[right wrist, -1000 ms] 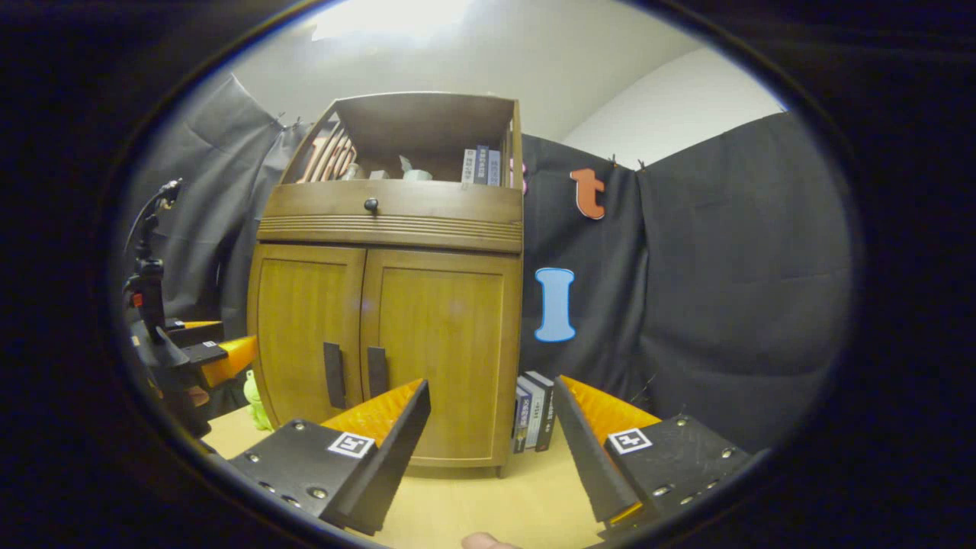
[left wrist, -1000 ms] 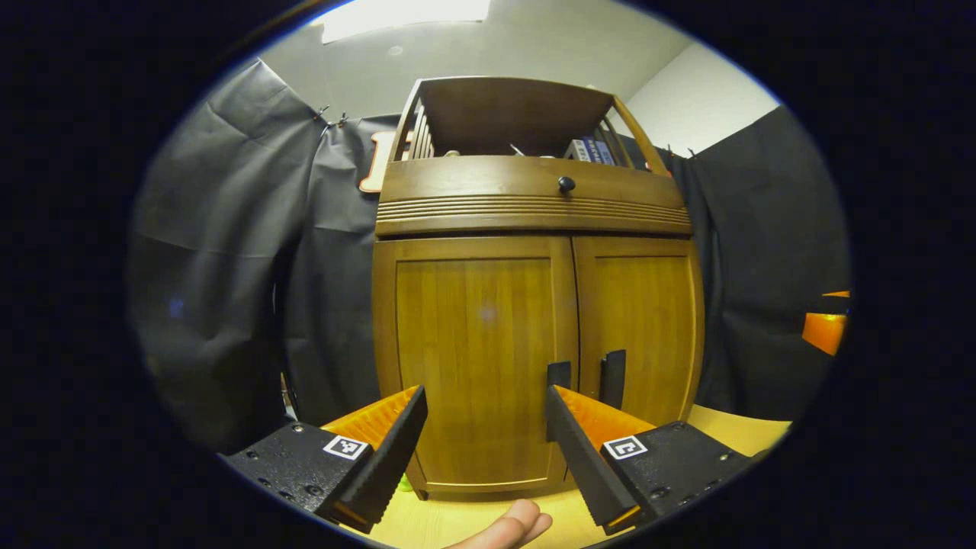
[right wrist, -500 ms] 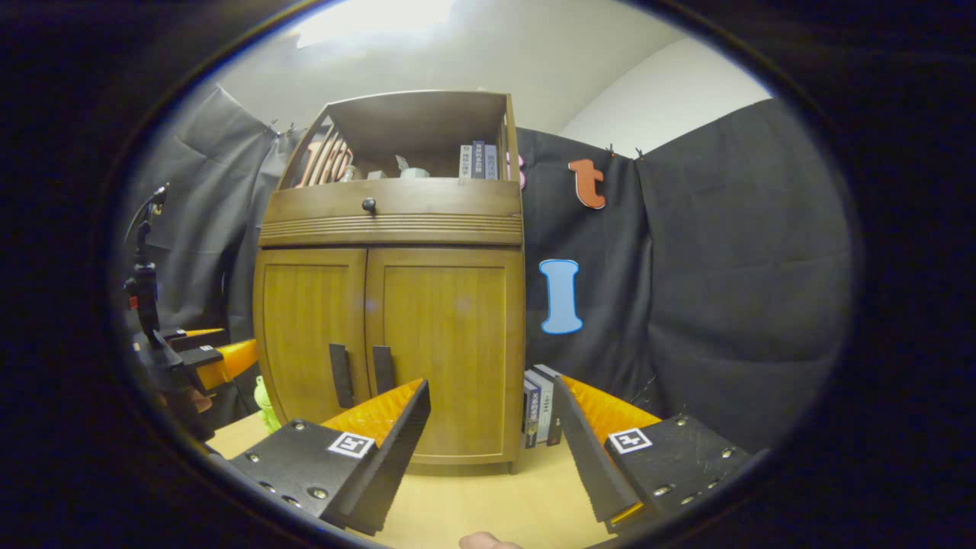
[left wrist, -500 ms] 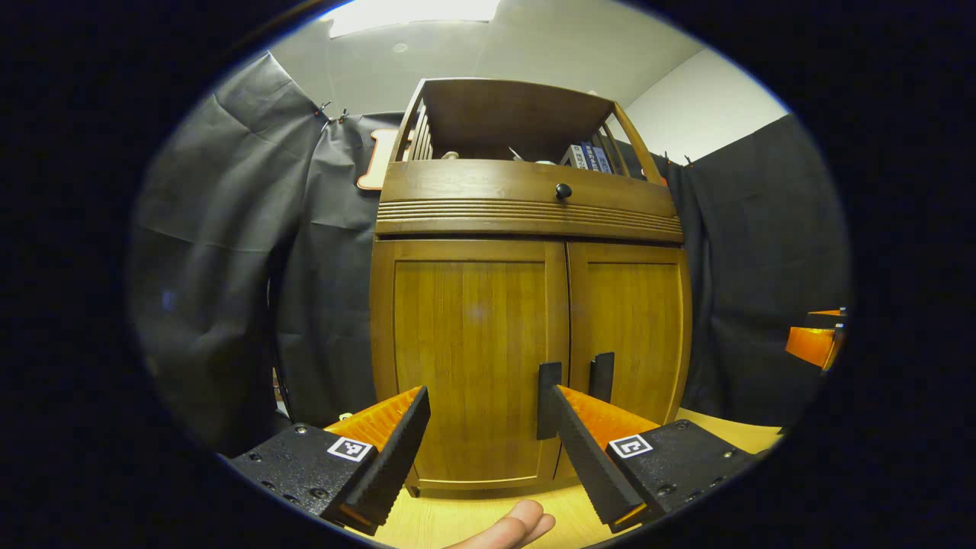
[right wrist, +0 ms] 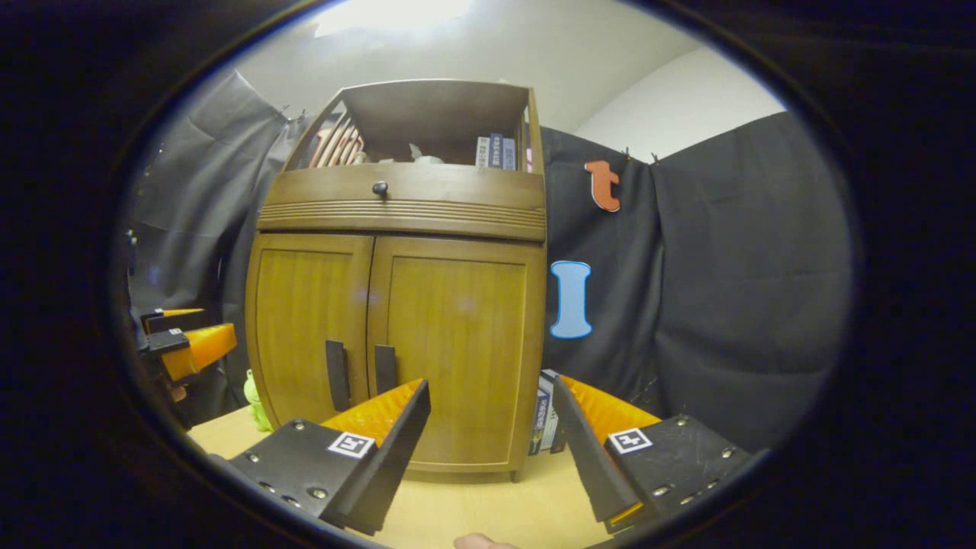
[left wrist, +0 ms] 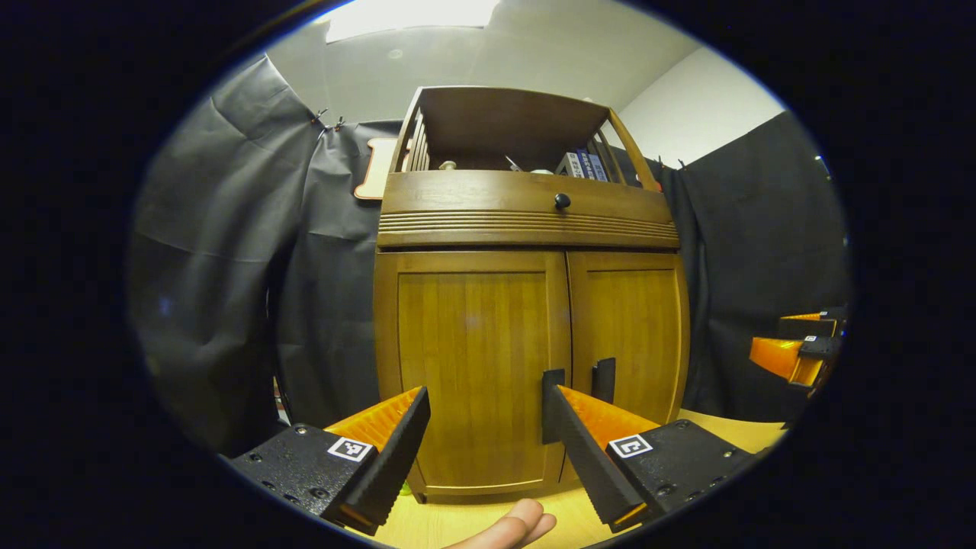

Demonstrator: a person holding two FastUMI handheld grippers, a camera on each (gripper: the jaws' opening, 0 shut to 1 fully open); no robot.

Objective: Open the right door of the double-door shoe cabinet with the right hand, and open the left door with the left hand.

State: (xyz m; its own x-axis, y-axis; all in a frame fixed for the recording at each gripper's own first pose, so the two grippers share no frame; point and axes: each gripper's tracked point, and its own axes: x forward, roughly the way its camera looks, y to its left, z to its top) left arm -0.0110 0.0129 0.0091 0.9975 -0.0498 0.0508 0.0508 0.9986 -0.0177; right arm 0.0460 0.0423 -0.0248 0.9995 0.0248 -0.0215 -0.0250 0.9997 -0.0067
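Shoe cabinet (left wrist: 526, 305) stands on the table (right wrist: 488, 511) against the black cloth, both doors closed, dark handles side by side at the centre seam. Left gripper (left wrist: 486, 435) spread wide, empty, level, facing the left door (left wrist: 476, 366). Right gripper (right wrist: 492, 431) likewise parted, empty, short of the right door (right wrist: 457, 351). Books (right wrist: 545, 419) beside the cabinet.

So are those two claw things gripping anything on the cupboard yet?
No, nothing is held. The left gripper and right gripper both stand open, short of the closed left door and right door.
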